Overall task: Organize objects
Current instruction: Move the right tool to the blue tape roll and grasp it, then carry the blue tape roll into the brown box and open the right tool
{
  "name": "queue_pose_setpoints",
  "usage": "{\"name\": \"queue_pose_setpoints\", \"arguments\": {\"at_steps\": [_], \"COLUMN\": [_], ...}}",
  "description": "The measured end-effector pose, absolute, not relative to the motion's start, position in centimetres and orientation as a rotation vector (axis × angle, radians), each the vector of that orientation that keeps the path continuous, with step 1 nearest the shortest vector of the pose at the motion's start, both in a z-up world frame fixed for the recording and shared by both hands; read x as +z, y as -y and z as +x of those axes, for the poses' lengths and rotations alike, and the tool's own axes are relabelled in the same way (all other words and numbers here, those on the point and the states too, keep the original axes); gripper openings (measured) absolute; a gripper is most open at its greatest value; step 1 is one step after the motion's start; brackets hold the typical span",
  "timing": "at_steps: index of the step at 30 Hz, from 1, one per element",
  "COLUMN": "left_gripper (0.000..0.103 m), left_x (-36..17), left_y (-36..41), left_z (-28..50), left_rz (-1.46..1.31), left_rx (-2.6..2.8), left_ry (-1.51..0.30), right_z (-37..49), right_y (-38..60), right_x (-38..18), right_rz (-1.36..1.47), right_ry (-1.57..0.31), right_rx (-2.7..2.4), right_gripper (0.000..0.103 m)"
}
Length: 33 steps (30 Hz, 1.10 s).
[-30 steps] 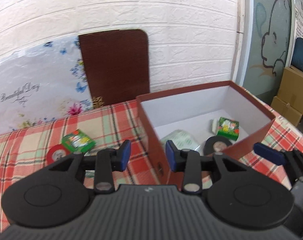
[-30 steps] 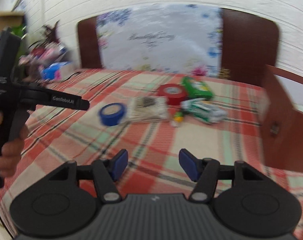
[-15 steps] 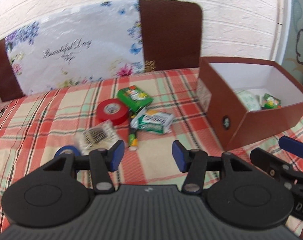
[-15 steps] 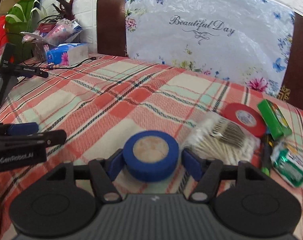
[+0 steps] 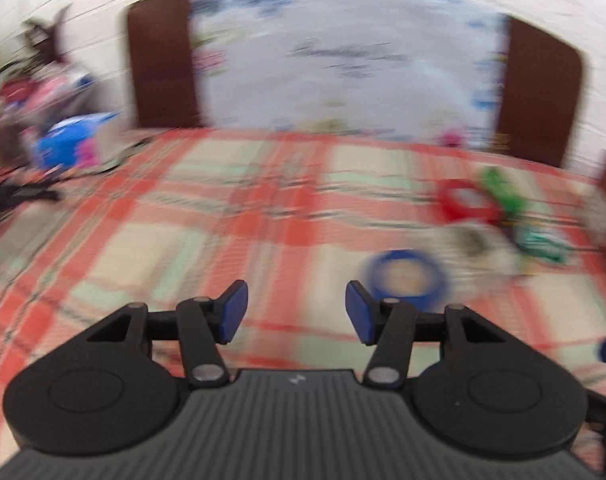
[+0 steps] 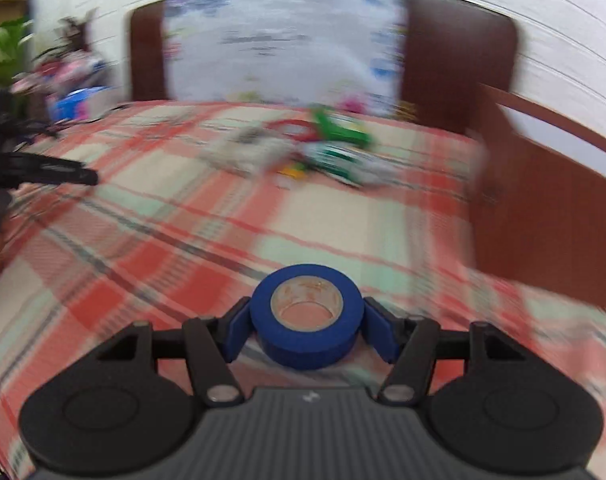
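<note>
At about nine o'clock in the right wrist view, the left tongs [image 6: 83,176] reach in as a dark bar, blurred. In their own view the left tongs [image 5: 296,316] stand released, with only the red-and-green checked cloth of the desk [image 5: 223,240] between the blue pads.

The right tongs [image 6: 307,330] are clenched on the round roll of blue tape [image 6: 307,316], one pad touching each side, at six o'clock of that view. The roll seems lifted off the cloth, though the blur makes this uncertain.

At three o'clock stands the brown cardboard box [image 6: 551,216]. I judge that the step in hand is to carry the roll there. To do it well, keep the grip firm, raise the roll above the box wall, and release it only when it is over the inside.

The left wrist view shows the roll [image 5: 403,276] from outside, at about four o'clock, with a red tape ring [image 5: 463,200] and green packets [image 5: 503,192] beyond it. Only the right wrist view shows the pads touching the roll.
</note>
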State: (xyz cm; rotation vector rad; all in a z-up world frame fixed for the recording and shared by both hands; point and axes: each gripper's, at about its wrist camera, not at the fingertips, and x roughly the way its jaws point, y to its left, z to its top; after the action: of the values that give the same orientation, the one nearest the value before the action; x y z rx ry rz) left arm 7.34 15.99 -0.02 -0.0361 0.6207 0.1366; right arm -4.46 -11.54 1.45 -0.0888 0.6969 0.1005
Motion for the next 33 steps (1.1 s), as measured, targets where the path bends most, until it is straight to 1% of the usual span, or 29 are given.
{"name": "queue_pose_setpoints", "arguments": {"at_steps": [3,4,5,11,17,18,19,21,24,27,29,31,33], "left_gripper": [0.057,0.06,0.066,0.068,0.068,0.068,0.068,0.069,0.07,0.068,0.067,0.067,0.063], "left_x": [-3.0,-3.2,-3.0,-3.1,-3.4,-3.4,-3.4,-3.4,-3.4,-3.1,-2.3,-1.2,0.0], "left_y": [-20.4,-21.2,-21.7,-20.6,-21.2,-21.2,-21.2,-21.2,-20.9,-19.7,-17.7,-14.1,-8.9], "left_z": [7.5,6.6,6.2,6.9,6.6,6.6,6.5,6.5,6.6,6.6,6.1,5.4,4.6], "left_rz": [-0.086,-0.137,-0.176,-0.126,-0.147,-0.147,-0.146,-0.143,-0.119,-0.053,-0.072,-0.114,-0.068], "left_rx": [0.235,0.206,0.174,0.184,0.178,0.177,0.178,0.181,0.186,0.188,0.097,-0.09,-0.282], "left_ry": [-0.622,-0.559,-0.541,-0.542,-0.537,-0.537,-0.537,-0.539,-0.548,-0.576,-0.597,-0.632,-0.673], "right_z": [-6.7,-7.2,-7.5,-8.6,-7.5,-7.5,-7.6,-8.0,-8.6,-7.8,-6.6,-5.1,-3.6], "right_y": [13.9,14.1,14.2,13.5,14.4,14.5,14.4,14.4,15.6,17.5,19.0,20.9,22.7], "right_x": [1.8,1.8,1.8,1.6,1.2,1.2,1.4,1.9,4.1,6.7,8.0,8.9,9.3], "right_rz": [-0.072,-0.073,-0.078,-0.13,-0.06,-0.046,-0.05,-0.065,-0.068,-0.089,-0.097,-0.08,-0.064], "right_ry": [-0.69,-0.687,-0.684,-0.659,-0.685,-0.686,-0.68,-0.641,-0.518,-0.408,-0.364,-0.344,-0.339], "right_rx": [0.047,0.048,0.052,0.078,0.084,0.103,0.107,0.096,0.058,-0.006,-0.049,-0.084,-0.109], "right_gripper": [0.062,0.062,0.062,0.062,0.064,0.058,0.058,0.058,0.058,0.058,0.058,0.058,0.058]}}
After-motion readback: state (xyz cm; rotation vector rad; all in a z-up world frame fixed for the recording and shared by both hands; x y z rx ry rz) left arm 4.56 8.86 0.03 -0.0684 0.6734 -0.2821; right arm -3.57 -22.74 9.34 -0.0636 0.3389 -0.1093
